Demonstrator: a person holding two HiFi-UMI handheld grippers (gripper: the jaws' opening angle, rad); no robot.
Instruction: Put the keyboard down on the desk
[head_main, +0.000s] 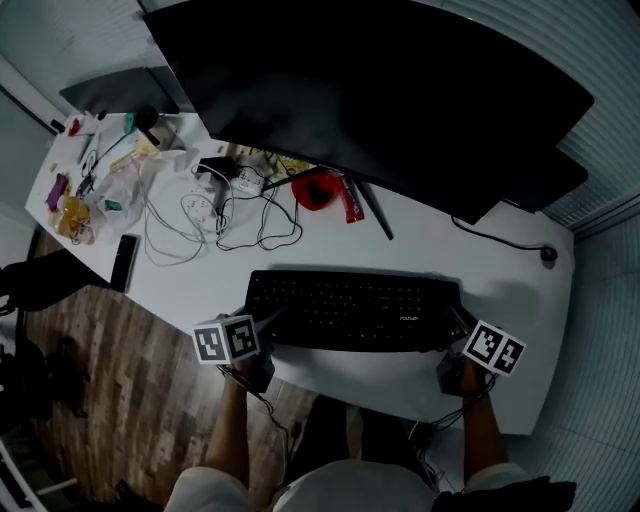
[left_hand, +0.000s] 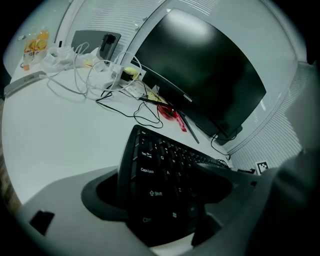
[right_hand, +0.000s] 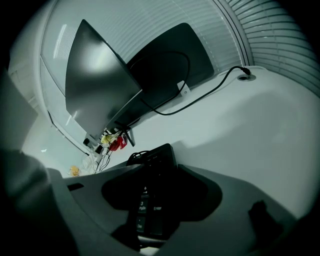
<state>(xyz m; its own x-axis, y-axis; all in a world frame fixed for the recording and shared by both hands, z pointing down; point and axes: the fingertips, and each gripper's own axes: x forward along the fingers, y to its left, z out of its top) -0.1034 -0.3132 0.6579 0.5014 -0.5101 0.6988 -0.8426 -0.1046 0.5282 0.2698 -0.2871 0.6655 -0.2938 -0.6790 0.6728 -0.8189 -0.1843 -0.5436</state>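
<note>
A black keyboard lies lengthwise across the white desk, in front of the big dark monitor. My left gripper is shut on the keyboard's left end; in the left gripper view the Caps Lock and Shift keys sit between the jaws. My right gripper is shut on the keyboard's right end, where the numpad keys show between its jaws. Whether the keyboard rests on the desk or hangs just above it cannot be told.
Tangled white and black cables, a red object and small clutter lie at the desk's back left. A black remote sits near the left edge. A monitor cable runs to a grommet at the right.
</note>
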